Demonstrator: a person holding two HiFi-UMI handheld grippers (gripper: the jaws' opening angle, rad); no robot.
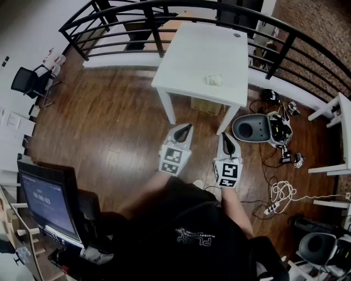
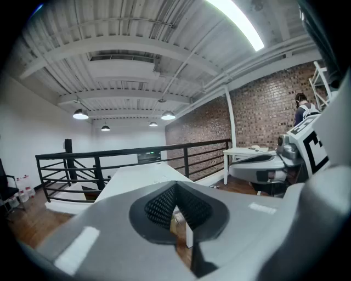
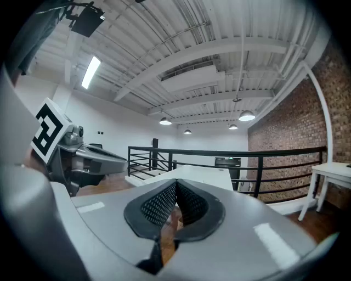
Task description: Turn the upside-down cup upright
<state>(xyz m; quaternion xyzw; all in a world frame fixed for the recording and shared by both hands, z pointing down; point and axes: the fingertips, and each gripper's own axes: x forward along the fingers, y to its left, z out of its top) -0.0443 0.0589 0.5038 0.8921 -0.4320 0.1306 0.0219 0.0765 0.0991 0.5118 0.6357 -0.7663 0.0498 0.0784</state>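
Observation:
A small pale cup (image 1: 214, 80) stands on the white table (image 1: 192, 55), toward its near right side; it is too small to tell which way up it is. Both grippers hang in the air in front of the person's body, short of the table's near edge. My left gripper (image 1: 185, 128) has its jaws pressed together with nothing between them (image 2: 175, 187). My right gripper (image 1: 224, 135) is shut the same way and empty (image 3: 175, 184). The table top (image 2: 137, 176) lies ahead of both jaws (image 3: 204, 176). The cup does not show in either gripper view.
A black railing (image 1: 164, 16) runs behind the table. A cardboard box (image 1: 205, 105) sits under it. A grey round device (image 1: 252, 127), cables and a power strip (image 1: 274, 207) lie on the wooden floor at right. A monitor (image 1: 46, 203) stands at near left, an office chair (image 1: 27, 82) at far left.

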